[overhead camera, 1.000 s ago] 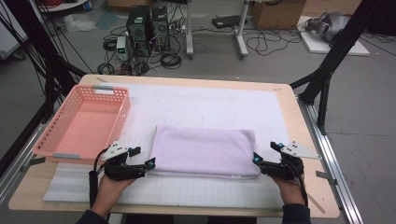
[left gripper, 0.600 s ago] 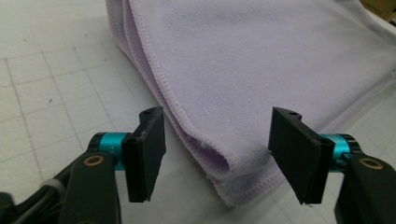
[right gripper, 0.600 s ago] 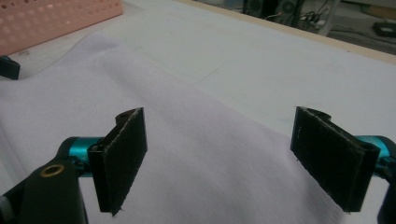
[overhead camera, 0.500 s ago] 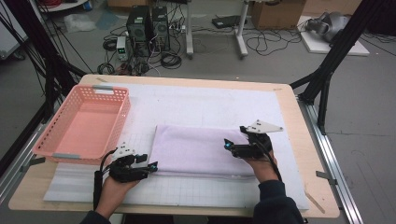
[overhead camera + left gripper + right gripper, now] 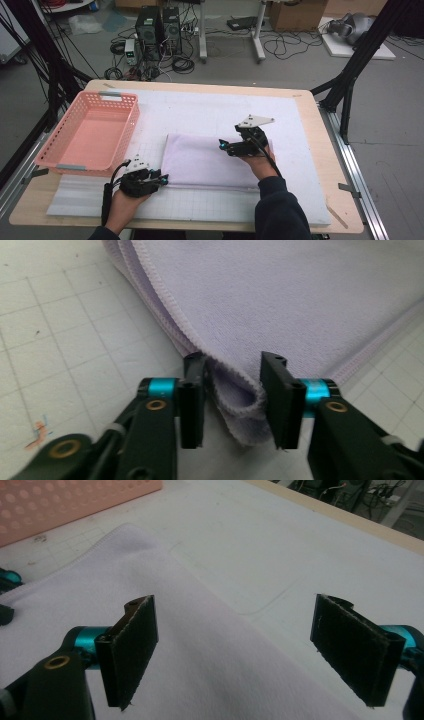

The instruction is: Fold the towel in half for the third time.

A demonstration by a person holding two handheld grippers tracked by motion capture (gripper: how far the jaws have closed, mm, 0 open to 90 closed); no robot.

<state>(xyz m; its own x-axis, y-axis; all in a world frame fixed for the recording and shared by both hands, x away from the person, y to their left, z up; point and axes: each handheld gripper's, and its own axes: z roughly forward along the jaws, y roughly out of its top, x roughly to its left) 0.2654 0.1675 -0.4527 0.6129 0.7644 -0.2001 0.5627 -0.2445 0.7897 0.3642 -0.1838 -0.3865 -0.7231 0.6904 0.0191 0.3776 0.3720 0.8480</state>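
The folded lilac towel (image 5: 210, 162) is laid flat on the white gridded mat (image 5: 210, 112) that covers the wooden counter (image 5: 320, 125), near the front edge and just right of the pink basket (image 5: 90, 132), from which it is kept apart. Several stacked, stitched edges are seen along its left side in the left gripper view, so it is judged to have been folded more than once already.

Its near left corner (image 5: 240, 400) is caught between the jaws of the left gripper (image 5: 160, 179), which have just been closing on it; in that gripper's own view the cloth is bunched into a small loop between the two pads, touched by both, and a narrow hold on the corner is read from this. The right gripper (image 5: 226, 146) is held above the middle of the towel, its jaws standing wide with nothing between them, and only cloth and mat are seen beneath them in the right gripper view.

The step in hand is judged to be the pinning or taking of the left corner, while the right gripper is brought into place over the cloth. For the next move, a matching hold on the towel's edge by the right gripper would be called for, so that a further fold or a lift toward the basket can be made evenly; with one corner gripped alone, the layers could be pulled askew.
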